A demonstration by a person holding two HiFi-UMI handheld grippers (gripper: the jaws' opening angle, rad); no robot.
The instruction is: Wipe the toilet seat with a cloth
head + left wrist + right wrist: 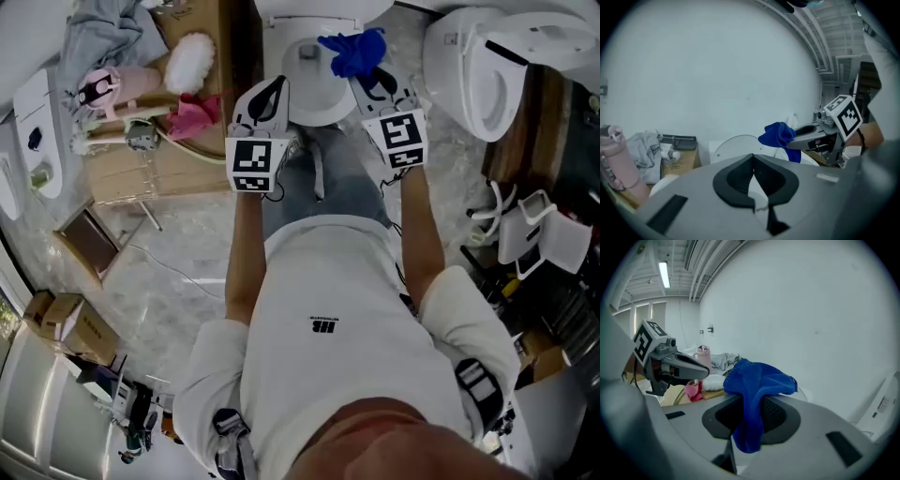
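Note:
A white toilet (314,94) stands ahead of me, its bowl and seat (302,47) partly hidden by both grippers. My right gripper (371,73) is shut on a blue cloth (353,52), held over the bowl's right side. The blue cloth (757,390) bunches above the jaws and hangs down between them. The left gripper (270,94) hovers over the left of the seat, shut with nothing in it. From the left gripper view the cloth (780,137) and right gripper (820,133) show to the right, with the raised lid (733,146) behind.
A second white toilet (483,70) stands at the right. On the left a wooden crate (155,159) holds a pink bottle (122,86), a white duster (192,58), a pink rag (195,117) and grey clothes (98,37). Cardboard boxes (61,319) lie on the floor.

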